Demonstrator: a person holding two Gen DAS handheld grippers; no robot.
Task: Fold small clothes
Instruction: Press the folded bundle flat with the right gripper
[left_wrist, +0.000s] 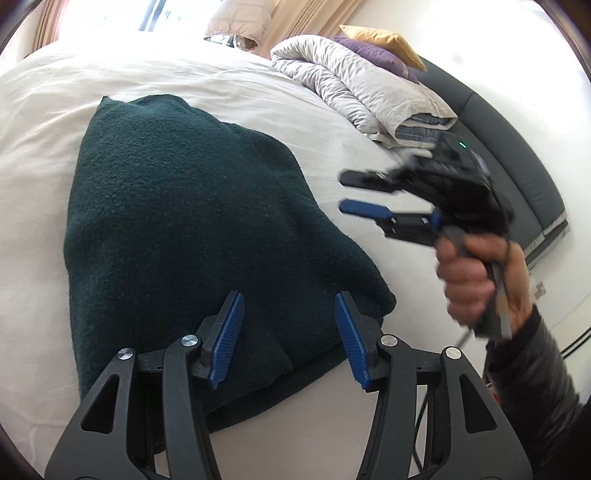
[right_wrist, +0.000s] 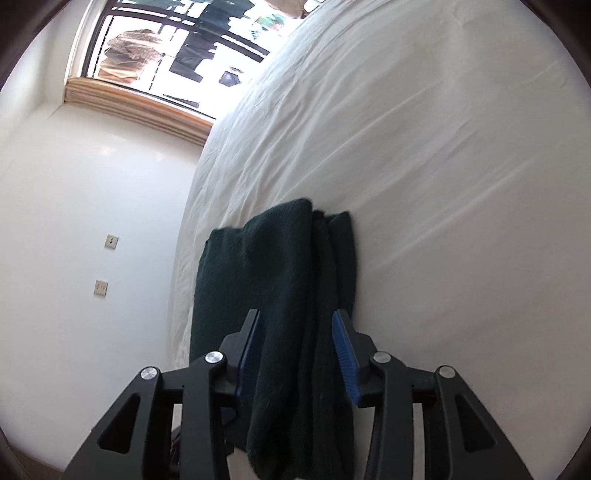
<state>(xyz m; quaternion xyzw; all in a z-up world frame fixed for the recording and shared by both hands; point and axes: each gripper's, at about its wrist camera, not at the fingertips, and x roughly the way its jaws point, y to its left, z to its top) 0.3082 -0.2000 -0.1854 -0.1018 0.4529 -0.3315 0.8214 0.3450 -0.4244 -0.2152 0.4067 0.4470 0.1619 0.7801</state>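
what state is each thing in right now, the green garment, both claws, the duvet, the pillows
dark green garment: folded over, lying on the white bed sheet
left claw: open over the garment's near edge, gripping nothing
right claw: open, clear of the garment's side, empty
grey duvet: folded in a heap at the head of the bed
purple and yellow pillows: stacked behind the duvet

a white sheet (left_wrist: 184, 81) covers the bed. a rumpled pale duvet (left_wrist: 354, 85) lies folded at its far corner, with a purple pillow (left_wrist: 373, 55) and a yellow pillow (left_wrist: 384, 38) behind it, beside a dark padded headboard (left_wrist: 517, 177). a bright window (right_wrist: 177, 48) and two wall switches (right_wrist: 105, 264) show opposite.
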